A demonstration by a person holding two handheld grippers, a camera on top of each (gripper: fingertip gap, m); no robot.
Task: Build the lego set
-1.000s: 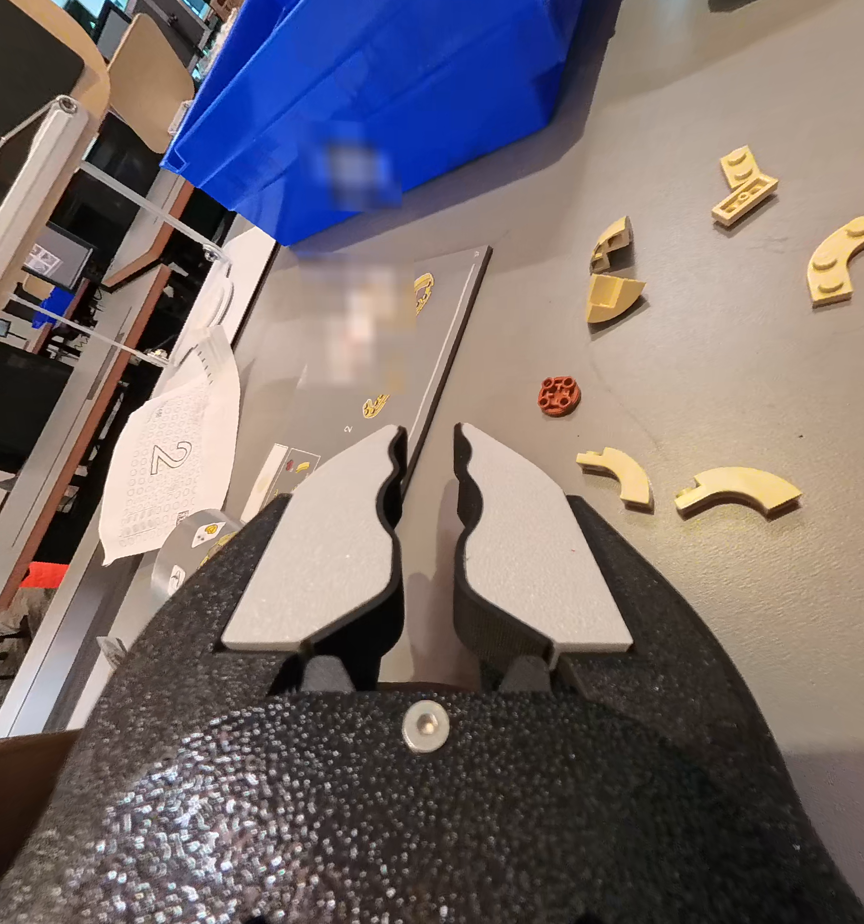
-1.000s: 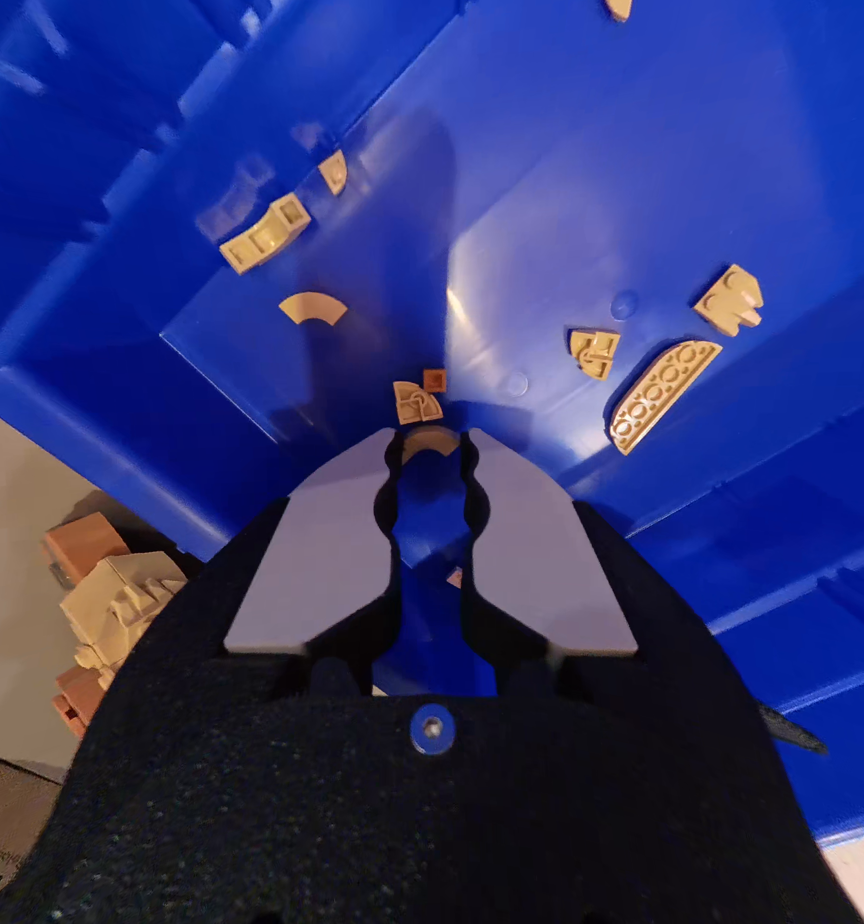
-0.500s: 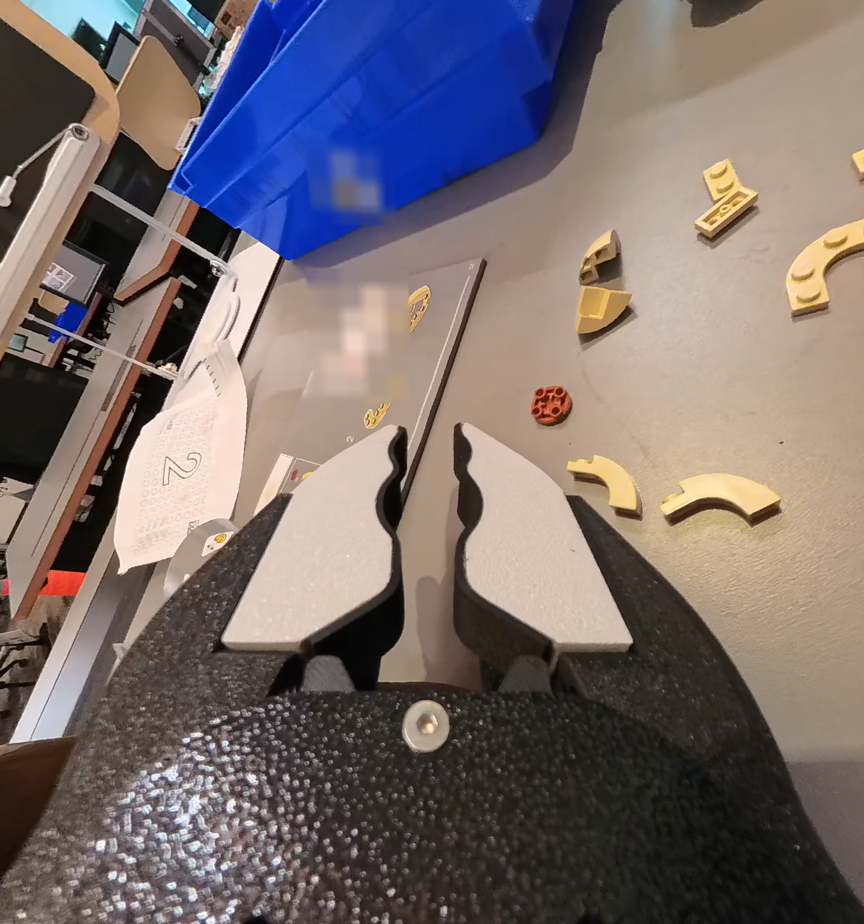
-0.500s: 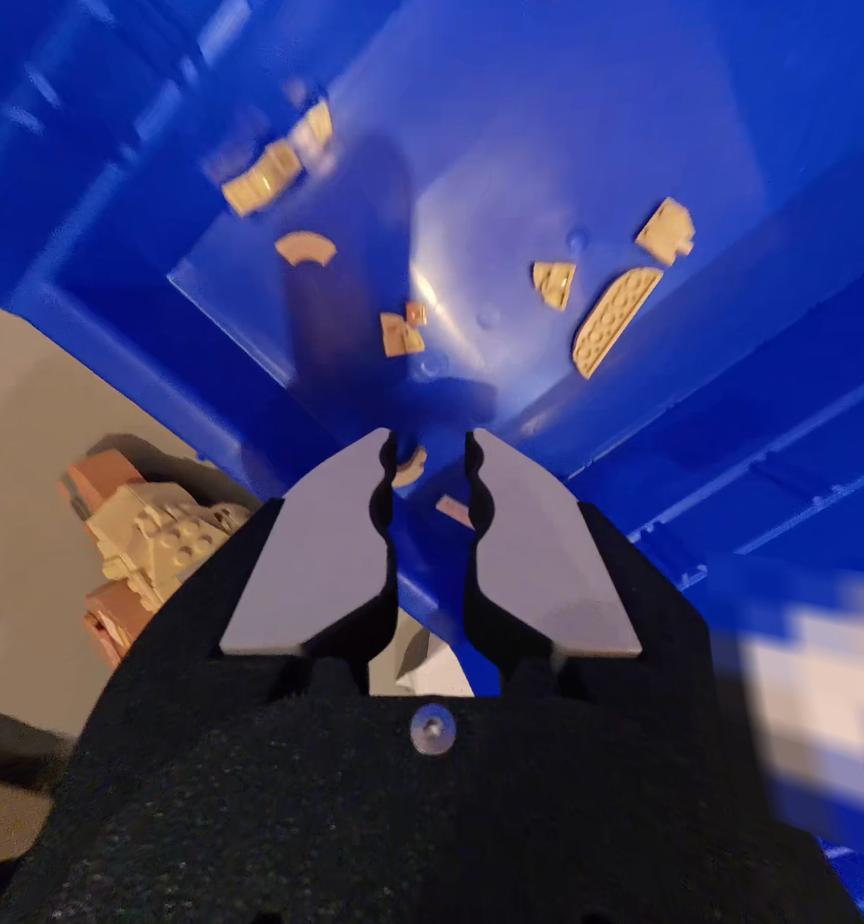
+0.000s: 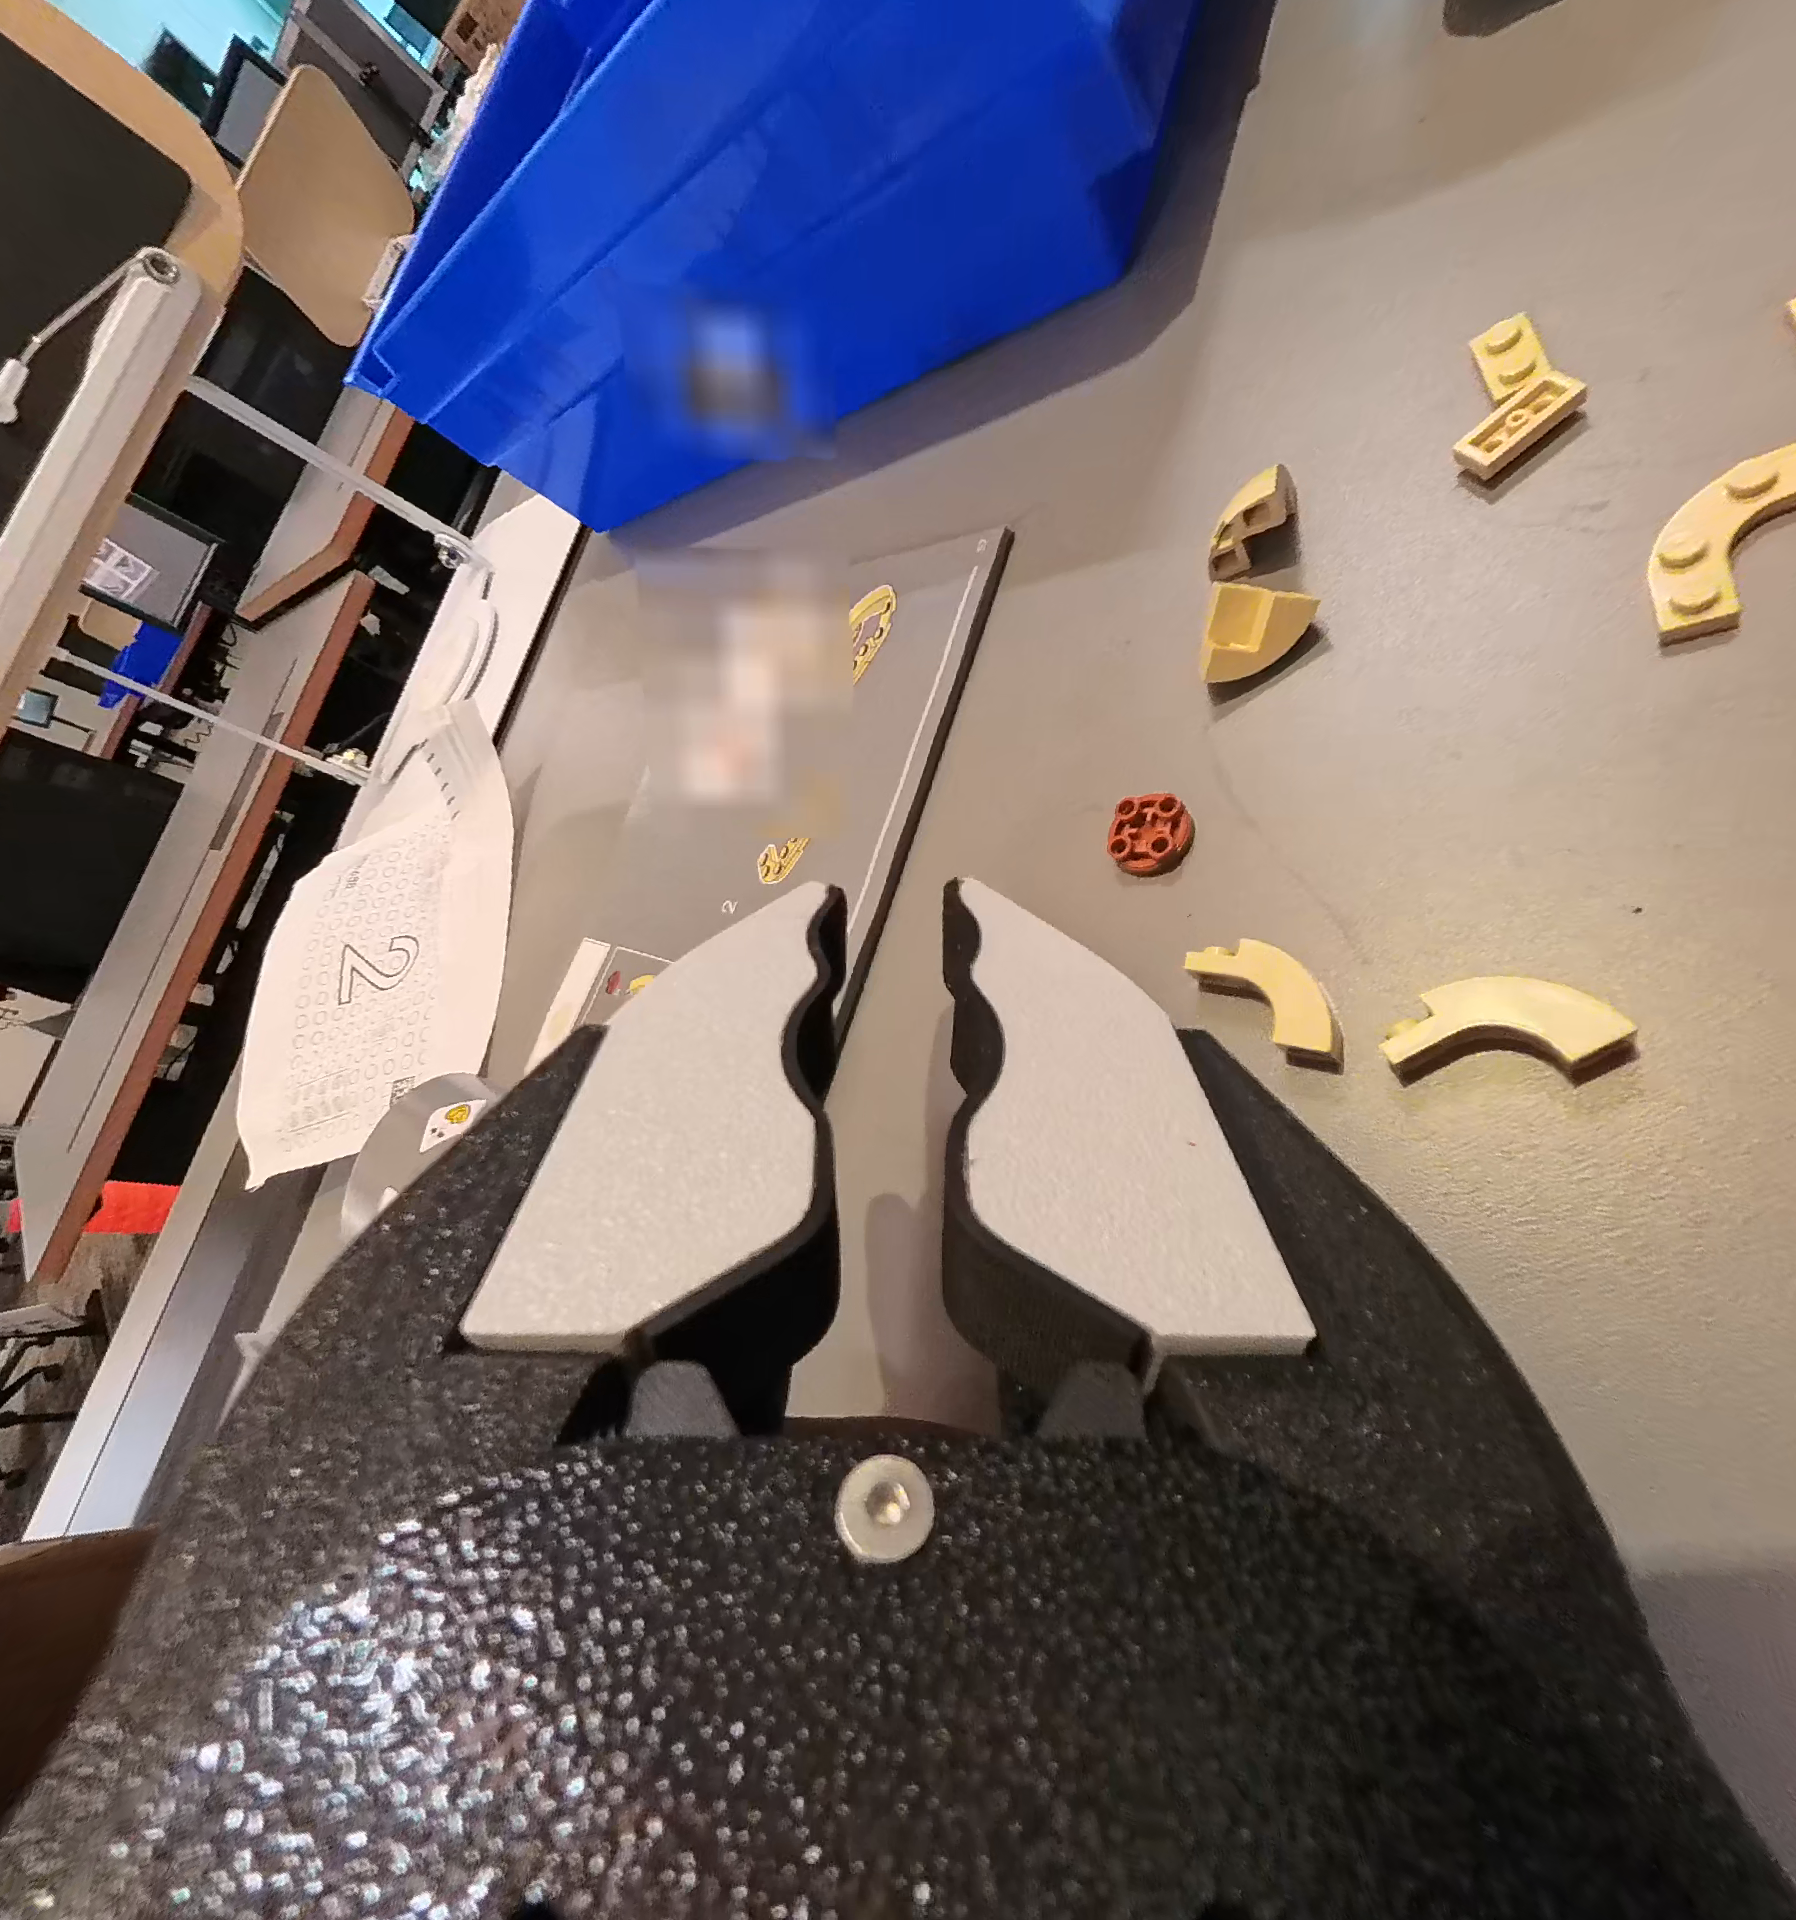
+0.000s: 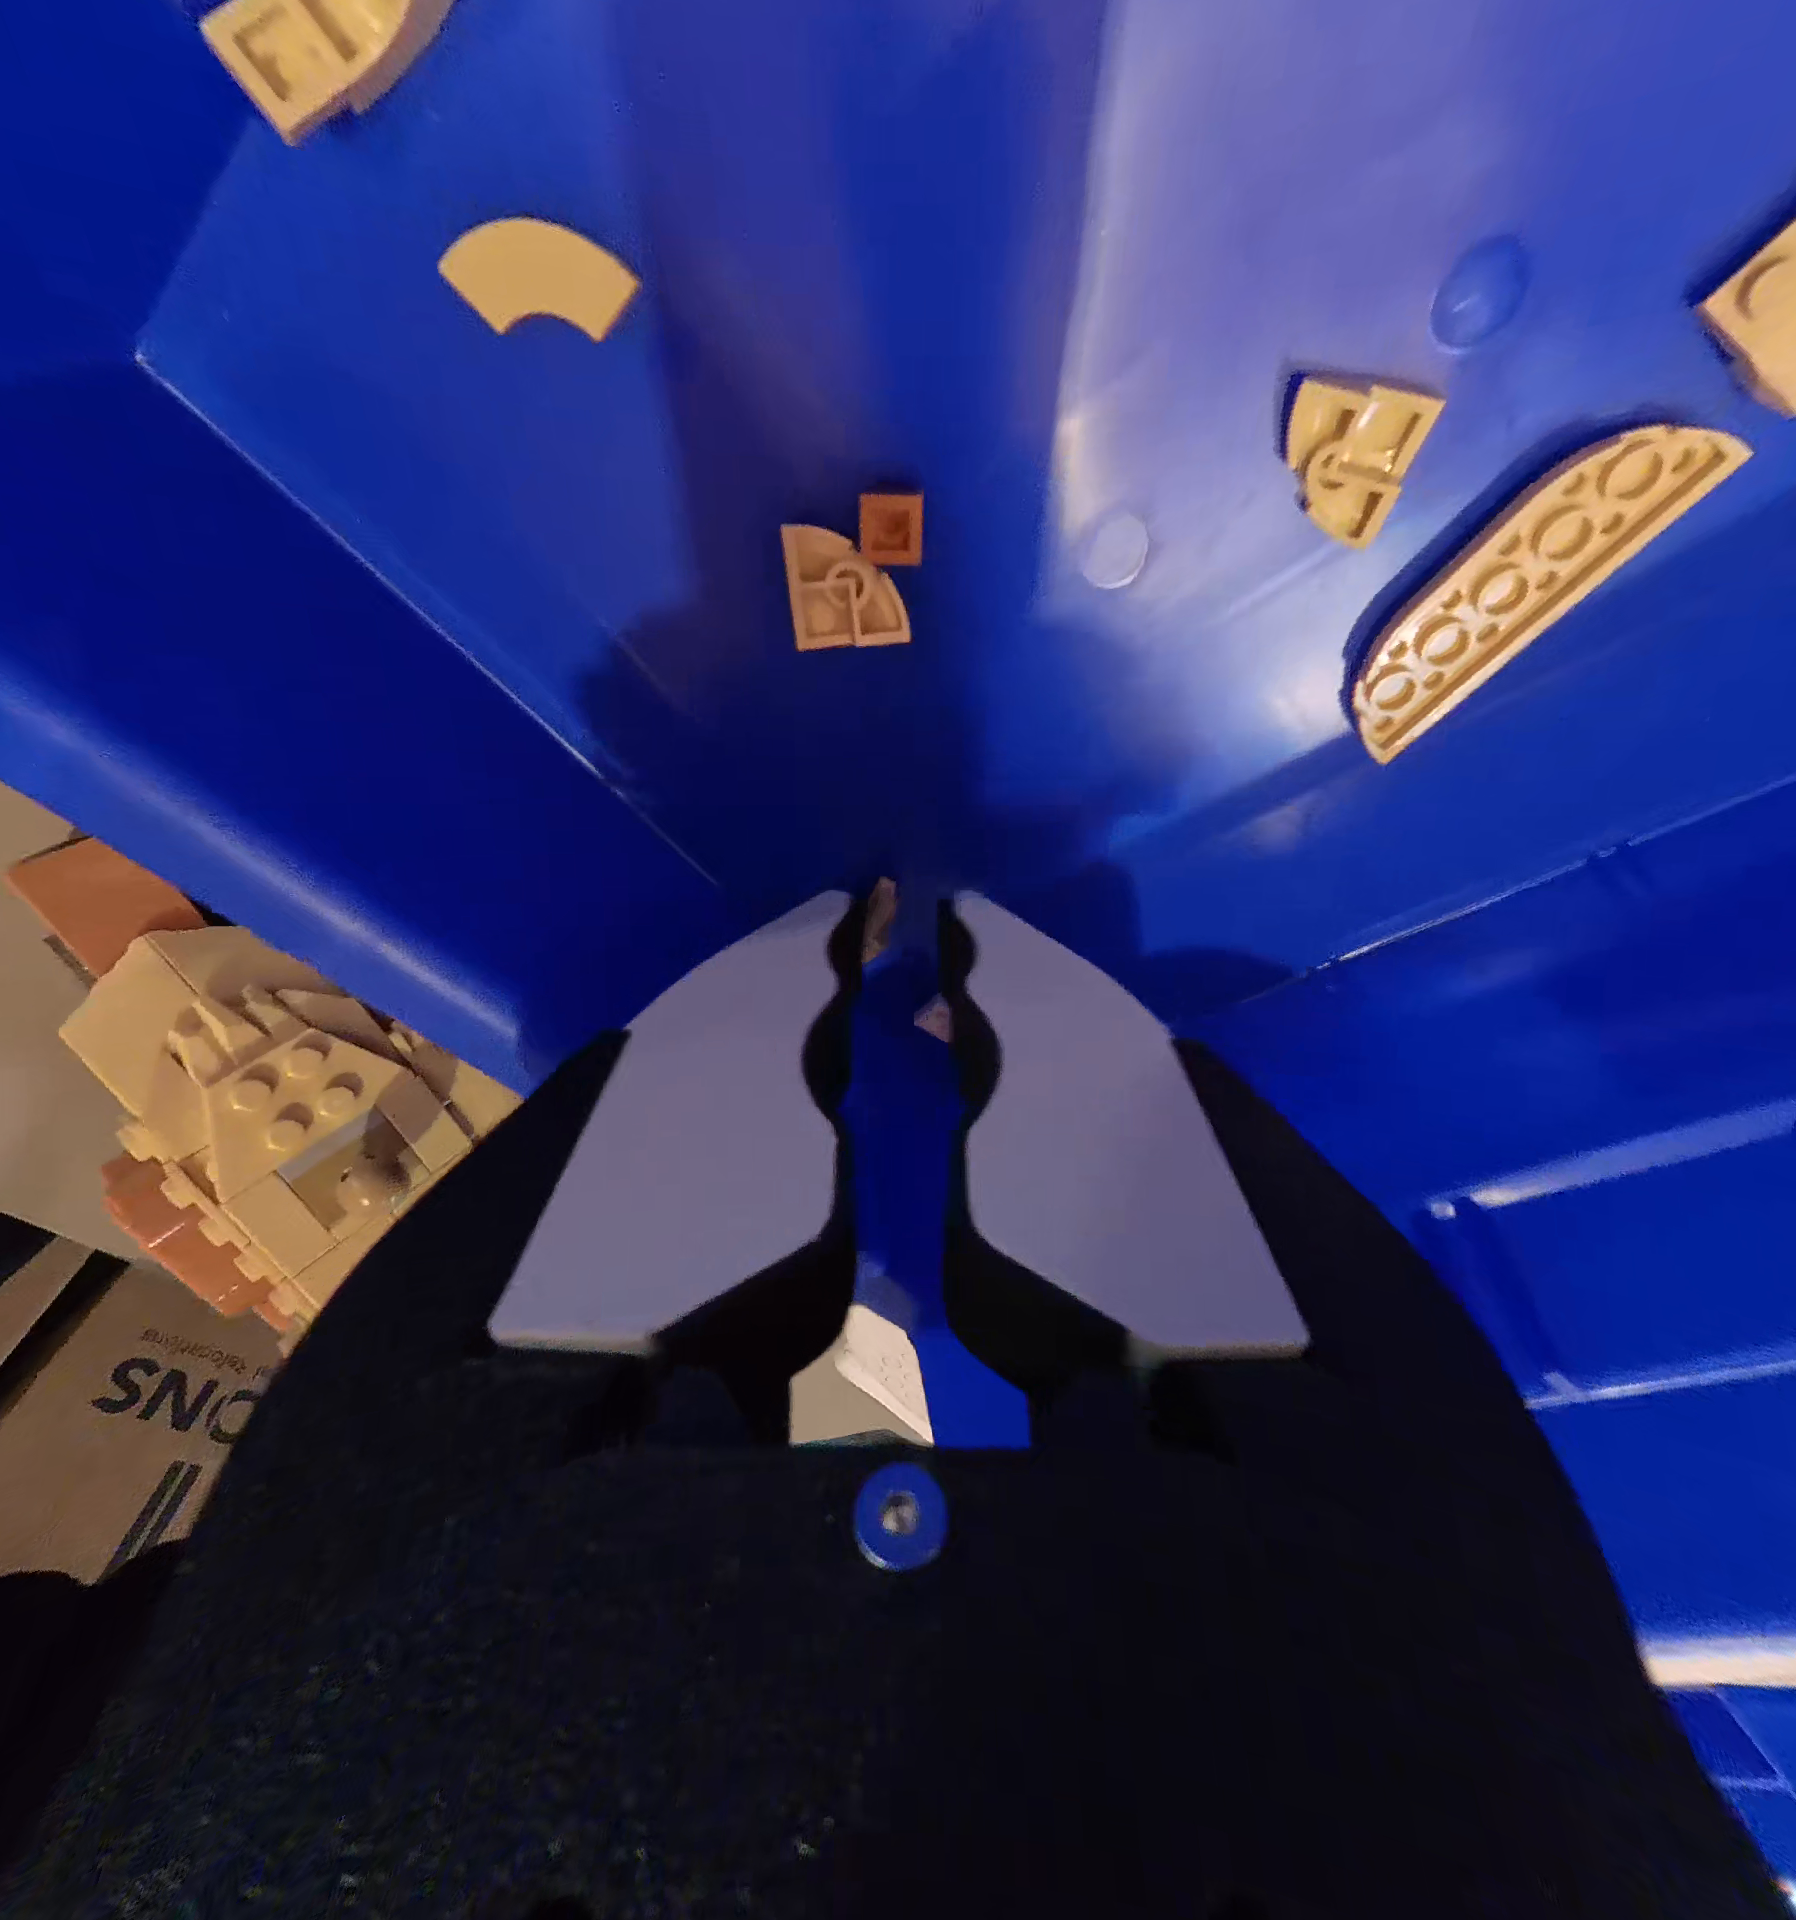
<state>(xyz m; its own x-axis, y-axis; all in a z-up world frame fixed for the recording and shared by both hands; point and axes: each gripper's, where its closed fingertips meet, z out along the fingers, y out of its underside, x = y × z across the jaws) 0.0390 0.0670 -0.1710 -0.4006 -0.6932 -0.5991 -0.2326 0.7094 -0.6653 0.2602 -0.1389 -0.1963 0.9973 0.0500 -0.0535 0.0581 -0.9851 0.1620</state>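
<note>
2 hand-held grippers, both narrowly parted.
Left gripper [image 5: 892,904] empty above grey tabletop [image 5: 1496,1195]; right gripper [image 6: 899,909] inside blue plastic bin [image 6: 977,312], small tan brick piece [image 6: 879,914] beside 1 fingertip, unpinched.

A grey table [image 5: 1496,1299] carries a blue bin [image 5: 821,208] at its far side and a dark instruction sheet [image 5: 769,727] just before it. Loose on the table lie a red-brown round brick [image 5: 1149,834], 2 tan curved tiles [image 5: 1273,995] side by side, and a white printed bag [image 5: 385,987] at the left edge
</note>
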